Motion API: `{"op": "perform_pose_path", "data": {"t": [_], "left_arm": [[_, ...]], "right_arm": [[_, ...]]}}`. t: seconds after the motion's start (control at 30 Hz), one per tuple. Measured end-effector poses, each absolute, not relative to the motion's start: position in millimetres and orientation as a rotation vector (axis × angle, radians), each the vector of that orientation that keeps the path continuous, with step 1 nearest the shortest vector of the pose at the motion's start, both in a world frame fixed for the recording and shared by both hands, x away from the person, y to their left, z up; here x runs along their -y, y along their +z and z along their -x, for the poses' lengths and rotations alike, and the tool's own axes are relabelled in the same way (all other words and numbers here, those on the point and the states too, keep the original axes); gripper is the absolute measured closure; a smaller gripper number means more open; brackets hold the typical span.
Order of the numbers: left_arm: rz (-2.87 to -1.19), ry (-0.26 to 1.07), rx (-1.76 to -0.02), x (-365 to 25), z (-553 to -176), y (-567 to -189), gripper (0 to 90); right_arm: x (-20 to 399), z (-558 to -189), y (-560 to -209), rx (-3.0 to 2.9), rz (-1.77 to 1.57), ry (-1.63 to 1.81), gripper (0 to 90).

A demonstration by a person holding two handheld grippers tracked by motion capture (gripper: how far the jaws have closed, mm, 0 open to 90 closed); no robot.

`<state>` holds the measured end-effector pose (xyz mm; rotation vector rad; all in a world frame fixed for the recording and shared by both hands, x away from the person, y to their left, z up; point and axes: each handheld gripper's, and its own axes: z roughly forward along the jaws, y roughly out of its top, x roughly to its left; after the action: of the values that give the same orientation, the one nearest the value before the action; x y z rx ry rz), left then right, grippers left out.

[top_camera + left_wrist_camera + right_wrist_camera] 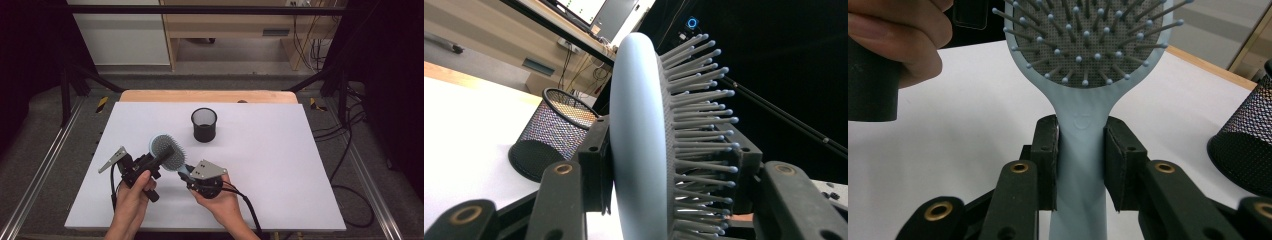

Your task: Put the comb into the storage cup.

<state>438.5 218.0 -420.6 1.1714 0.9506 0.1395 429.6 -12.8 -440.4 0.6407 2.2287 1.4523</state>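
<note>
The left gripper (159, 159) pinches the head of the pale blue hairbrush (167, 151). The right gripper (186, 172) clamps its handle. A black mesh cup (204, 124) stands near on the white table (280, 165).

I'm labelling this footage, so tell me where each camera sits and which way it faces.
High view: above the person's side, facing forward and down on the white table; both hands show.
Left gripper view: on the left gripper, along jaws clamping the hairbrush head.
Right gripper view: on the right gripper, jaws clamping its handle.
All share the brush and mesh cup.
</note>
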Motion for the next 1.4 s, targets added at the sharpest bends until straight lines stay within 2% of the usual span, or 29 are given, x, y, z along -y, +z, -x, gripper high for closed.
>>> {"op": "perform_pose_path", "data": {"t": [0.47, 0.63, 1.03, 1.2, 1.4], "left_arm": [[-1.166, 0.141, -0.946, -218.3, -438.1, -421.5, 50.6], [-1.163, 0.143, -0.942, -218.9, -438.4, -421.7, 50.8], [-1.124, 0.181, -0.970, -231.5, -441.1, -421.5, 50.6], [-1.123, 0.229, -0.973, -240.7, -442.3, -421.0, 50.6], [-1.098, 0.253, -0.991, -248.9, -442.6, -421.1, 50.6]], "right_arm": [[11.6, -430.3, -441.8, -2.238, -0.642, 1.462, 68.7], [10.8, -430.7, -443.1, -2.248, -0.644, 1.465, 64.6], [10.8, -435.6, -447.2, -2.268, -0.703, 1.427, 35.1], [14.1, -440.5, -449.2, -2.263, -0.761, 1.398, 19.2], [20.5, -443.2, -448.0, -2.266, -0.792, 1.384, 13.1]]}}
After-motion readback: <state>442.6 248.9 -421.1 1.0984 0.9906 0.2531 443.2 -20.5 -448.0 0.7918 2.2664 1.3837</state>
